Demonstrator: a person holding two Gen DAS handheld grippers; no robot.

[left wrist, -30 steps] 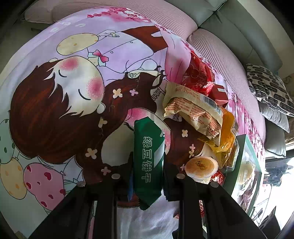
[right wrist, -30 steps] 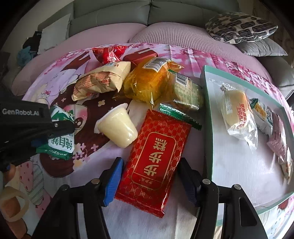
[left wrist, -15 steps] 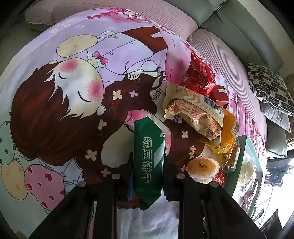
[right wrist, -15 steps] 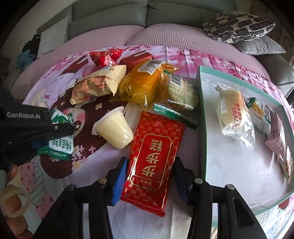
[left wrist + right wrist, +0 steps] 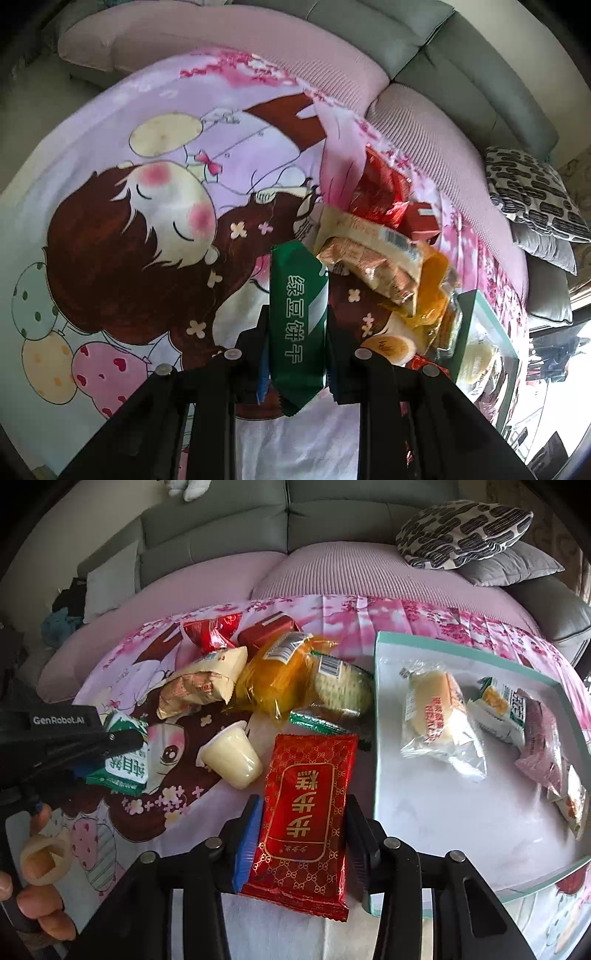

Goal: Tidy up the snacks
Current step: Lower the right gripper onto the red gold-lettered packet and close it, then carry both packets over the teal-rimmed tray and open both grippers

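A: What does the left gripper [image 5: 297, 332] have?

B: A green foil biscuit packet with white lettering [image 5: 298, 325], pinched lengthwise between its pressed-in jaws above the cartoon-printed pink cloth [image 5: 122, 206].

A: And the right gripper [image 5: 303, 830]?

B: Its jaws are closing on a flat red foil packet with gold lettering [image 5: 306, 816]; both pads sit against the packet's long edges.

A: Where are the other snacks?

B: A pale yellow jelly cup [image 5: 232, 757] lies on its side just left of the red packet. Behind it is a heap: a beige wrapped pastry [image 5: 201, 683] and an orange cellophane bag [image 5: 275, 679]. To the right, the teal-rimmed white tray [image 5: 376, 716] holds a clear-wrapped bun [image 5: 436, 716] and a few small packets.
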